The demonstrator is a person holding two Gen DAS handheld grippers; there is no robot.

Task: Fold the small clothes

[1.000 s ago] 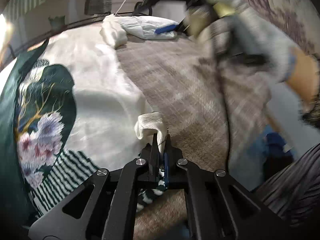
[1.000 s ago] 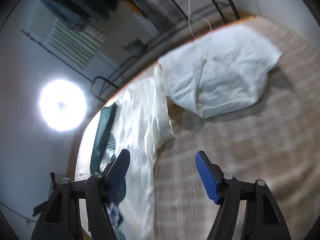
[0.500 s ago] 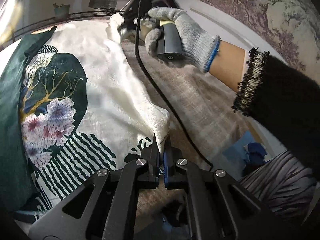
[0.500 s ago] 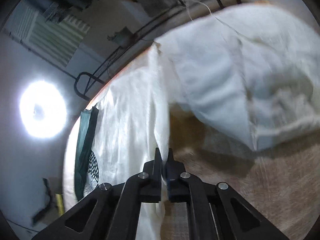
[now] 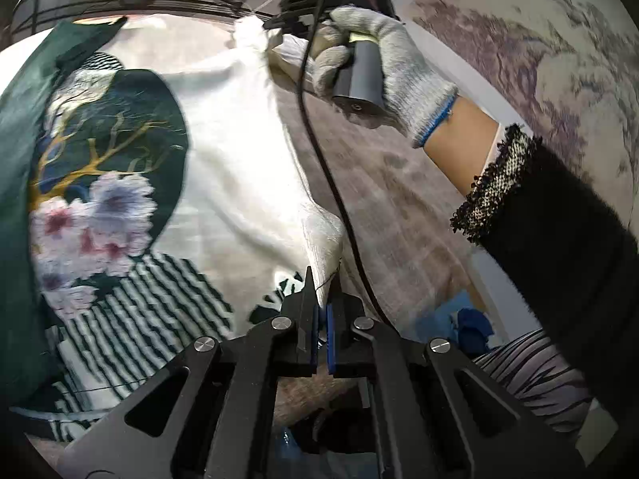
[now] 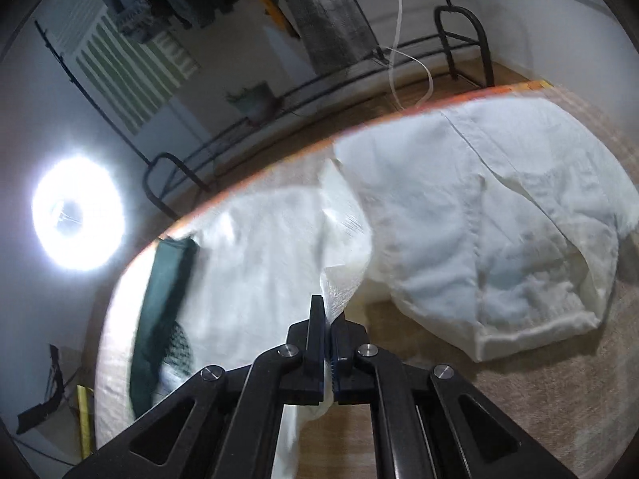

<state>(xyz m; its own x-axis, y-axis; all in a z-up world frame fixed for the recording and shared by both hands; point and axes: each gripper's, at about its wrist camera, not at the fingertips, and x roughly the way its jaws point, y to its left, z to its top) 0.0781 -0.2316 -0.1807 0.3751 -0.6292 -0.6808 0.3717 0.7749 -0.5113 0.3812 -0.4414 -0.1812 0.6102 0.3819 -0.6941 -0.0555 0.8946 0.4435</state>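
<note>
Brown woven matting covers the worktop (image 5: 399, 183), with a dark metal rail running behind its far edge and a ring lamp (image 6: 78, 213) glaring off to one side in the right wrist view. Spread across the matting lies the cream garment (image 5: 235, 151), printed with a dark green panel, gold branches, pale flowers and black stripes.

I have my left tool (image 5: 322, 299) clenched on the near corner of that garment, the cloth rising in a small peak between the pads. My right tool (image 6: 328, 319) is clamped on the far corner of the same edge, cream fabric pinched between its blue-lined fingers. From the left wrist view I see my gloved right hand (image 5: 383, 64) gripping the handle, a black cable (image 5: 319, 151) trailing from it over the matting. Just beyond the garment sits a rumpled white cloth (image 6: 499, 215), touching its far edge. My black sleeve (image 5: 559, 235) crosses the right side.
</note>
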